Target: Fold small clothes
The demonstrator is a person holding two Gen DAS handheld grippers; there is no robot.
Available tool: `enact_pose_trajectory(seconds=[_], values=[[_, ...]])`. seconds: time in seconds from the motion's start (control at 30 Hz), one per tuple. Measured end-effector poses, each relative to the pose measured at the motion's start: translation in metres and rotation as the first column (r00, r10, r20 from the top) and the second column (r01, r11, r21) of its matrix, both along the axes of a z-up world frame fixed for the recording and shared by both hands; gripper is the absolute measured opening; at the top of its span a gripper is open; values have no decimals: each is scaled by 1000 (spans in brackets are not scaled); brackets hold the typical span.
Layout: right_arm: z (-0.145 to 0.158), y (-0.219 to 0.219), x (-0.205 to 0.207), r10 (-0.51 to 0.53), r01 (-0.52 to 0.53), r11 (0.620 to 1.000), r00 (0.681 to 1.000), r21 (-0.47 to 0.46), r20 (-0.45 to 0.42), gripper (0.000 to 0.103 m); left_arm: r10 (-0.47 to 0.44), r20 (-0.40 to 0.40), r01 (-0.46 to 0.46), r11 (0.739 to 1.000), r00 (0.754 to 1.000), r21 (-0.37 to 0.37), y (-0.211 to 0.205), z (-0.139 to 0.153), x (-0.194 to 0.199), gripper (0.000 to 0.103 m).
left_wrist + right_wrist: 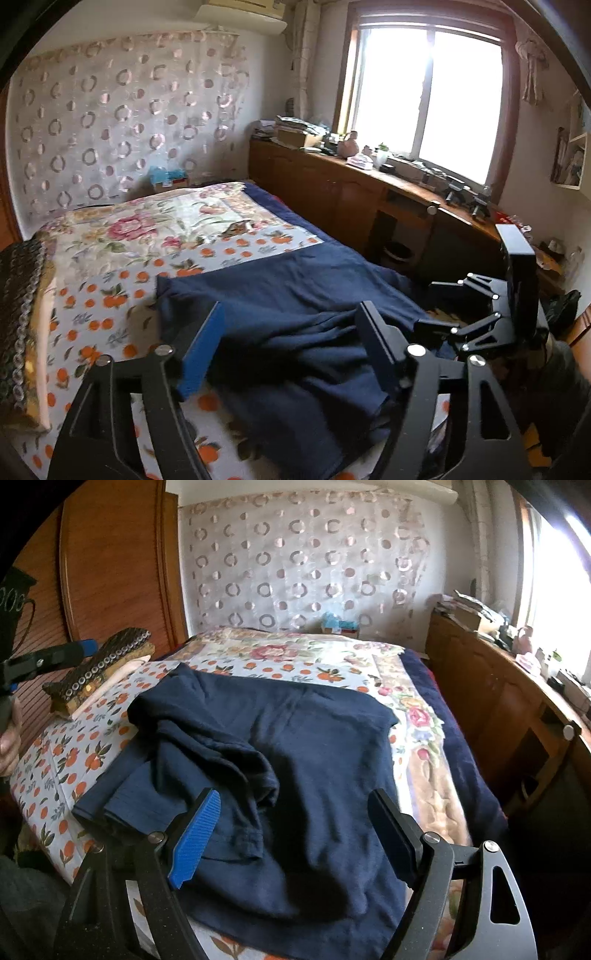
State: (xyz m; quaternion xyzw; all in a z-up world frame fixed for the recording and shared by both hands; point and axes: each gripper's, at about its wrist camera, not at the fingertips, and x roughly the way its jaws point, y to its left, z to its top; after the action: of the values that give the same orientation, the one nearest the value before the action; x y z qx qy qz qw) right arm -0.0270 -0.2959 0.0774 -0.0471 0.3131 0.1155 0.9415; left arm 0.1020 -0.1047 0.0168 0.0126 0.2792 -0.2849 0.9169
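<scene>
Navy knit cloth made up the one garment in view, a dark blue shirt (295,760) spread on the orange-printed white bedsheet (70,753) at the near end of your bed. Its long axis ran from the near edge of the bed away toward the circle-patterned curtain (306,561) at the head. One side lay flat and smooth; the other was folded over and bunched into ridges.

You held two grippers, one in each hand. Your left gripper (291,343) had its blue-padded fingers (201,354) spread wide over the rumpled part of the shirt, nothing pinched between them; whether a pad brushed the cloth could not be told. Your right gripper (295,834) also stood spread wide above the near part of the shirt, gripping nothing.

One beaded brown-and-gold cushion (107,664) sat at the bed's side edge, well apart from the shirt. One long wooden cabinet (332,184) ran below the window (428,99).
</scene>
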Motion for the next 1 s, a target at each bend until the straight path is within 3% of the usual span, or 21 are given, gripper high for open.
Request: enact_pose_trajectory(seconds=[0.17, 0.4, 0.67, 0.73, 0.8, 0.87, 1.0], values=[[-7, 6, 24, 59, -59, 998, 998, -15, -33, 79, 46, 5, -46, 999, 999, 30, 18, -15, -6, 75], [-24, 16, 62, 111, -116, 992, 988, -43, -111, 55, 95, -14, -95, 995, 995, 35, 38, -35, -8, 75], [-30, 24, 82, 146, -162, 982, 978, -102, -149, 48, 123, -33, -122, 992, 992, 26, 52, -47, -9, 75], [-31, 25, 83, 156, -173, 980, 976, -103, -152, 41, 126, -37, -125, 992, 991, 25, 53, -48, -9, 75], [-30, 28, 80, 176, -192, 976, 973, -102, -149, 19, 128, -39, -127, 992, 991, 23, 54, -50, -10, 75], [-28, 30, 75, 197, -212, 971, 971, -110, -139, 9, 129, -38, -128, 992, 991, 23, 54, -50, -10, 75], [-16, 32, 62, 204, -210, 975, 975, -75, -85, 6, 133, -37, -132, 991, 990, 25, 54, -50, -11, 75]])
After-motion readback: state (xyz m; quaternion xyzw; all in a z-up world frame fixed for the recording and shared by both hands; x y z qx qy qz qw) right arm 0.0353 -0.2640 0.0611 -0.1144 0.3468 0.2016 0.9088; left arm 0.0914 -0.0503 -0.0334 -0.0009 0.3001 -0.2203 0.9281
